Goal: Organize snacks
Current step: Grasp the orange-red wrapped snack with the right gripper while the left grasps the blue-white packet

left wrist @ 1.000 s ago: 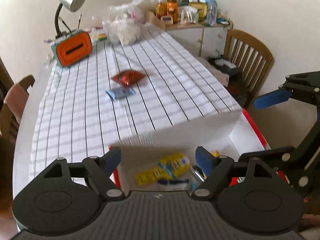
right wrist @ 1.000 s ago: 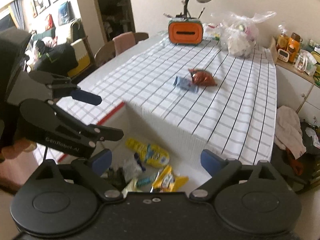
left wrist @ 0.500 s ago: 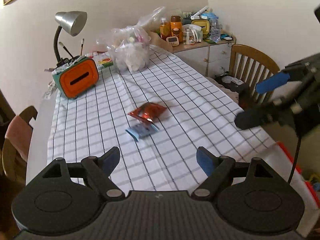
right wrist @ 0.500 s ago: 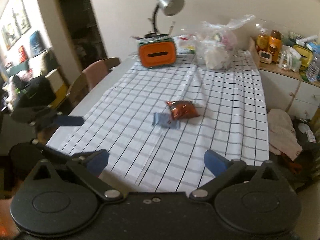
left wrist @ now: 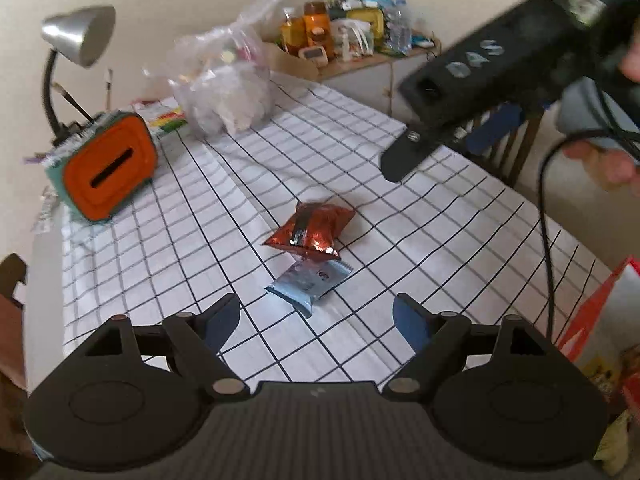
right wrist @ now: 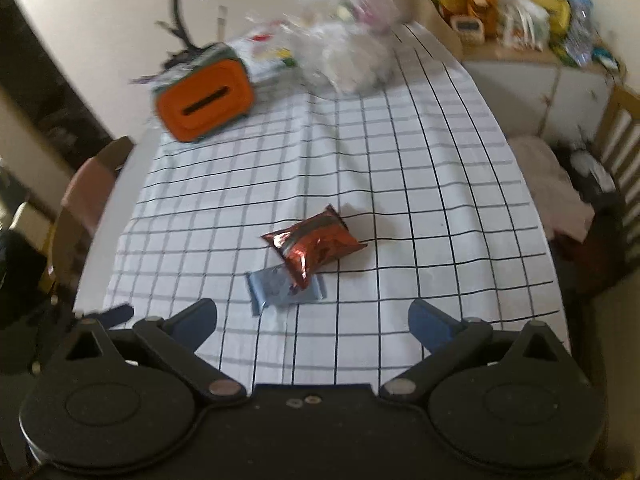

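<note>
A red foil snack bag [left wrist: 310, 231] lies mid-table on the checked cloth, partly over a light blue snack packet [left wrist: 308, 281]. Both show in the right wrist view too, the red bag [right wrist: 316, 245] and the blue packet [right wrist: 280, 290]. My left gripper [left wrist: 316, 322] is open and empty, just short of the blue packet. My right gripper [right wrist: 312, 320] is open and empty, also just short of the packets; it shows in the left wrist view [left wrist: 452, 136] above the table's right side. A red and white box [left wrist: 600, 320] holding snacks stands at the lower right.
An orange and teal box [left wrist: 106, 170] and a desk lamp [left wrist: 78, 36] stand at the far left. A clear plastic bag [left wrist: 228, 88] sits at the far end. A cluttered cabinet [left wrist: 352, 40] and wooden chairs [right wrist: 616, 136] flank the table.
Both grippers rose from over the snack box and moved forward over the table toward the two packets. Both stayed open and empty.
</note>
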A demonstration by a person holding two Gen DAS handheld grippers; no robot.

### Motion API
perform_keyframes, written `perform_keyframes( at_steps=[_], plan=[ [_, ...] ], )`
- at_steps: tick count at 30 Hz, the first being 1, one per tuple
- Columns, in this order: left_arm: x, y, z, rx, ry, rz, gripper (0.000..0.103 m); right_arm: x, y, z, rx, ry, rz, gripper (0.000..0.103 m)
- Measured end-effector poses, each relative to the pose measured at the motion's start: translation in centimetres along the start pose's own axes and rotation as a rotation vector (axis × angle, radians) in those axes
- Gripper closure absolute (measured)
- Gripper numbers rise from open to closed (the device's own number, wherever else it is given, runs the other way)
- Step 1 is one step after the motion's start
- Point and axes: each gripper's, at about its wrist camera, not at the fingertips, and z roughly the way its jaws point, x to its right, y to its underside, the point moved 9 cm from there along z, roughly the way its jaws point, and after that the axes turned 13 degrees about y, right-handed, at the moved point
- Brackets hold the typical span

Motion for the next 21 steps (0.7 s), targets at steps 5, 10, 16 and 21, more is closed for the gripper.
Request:
perform_keyframes(
  at_steps=[5, 10, 16, 21],
  plan=[
    [-2.5, 0.3, 2.8, -0.019, 0.026, 0.011, 0.019, -0.9, -1.7, 4.6, -0.053, 0.062, 0.038, 0.003],
    [-3.6, 0.4, 4.7, -0.034, 0.029, 0.072, 0.019, -1.9, -3.3, 8.5, -0.090, 0.092, 0.095, 0.005],
    [-4.5, 0.5, 6.3, -0.046, 0.007, 0.159, 0.019, -2.6, -4.8, 12.4, -0.136, 0.116, 0.186, 0.006],
    [-4.4, 0.6, 7.7, -0.057, 0.028, 0.236, 0.019, -2.0, -5.0, 15.5, -0.190, 0.155, 0.295, 0.009]
  ],
)
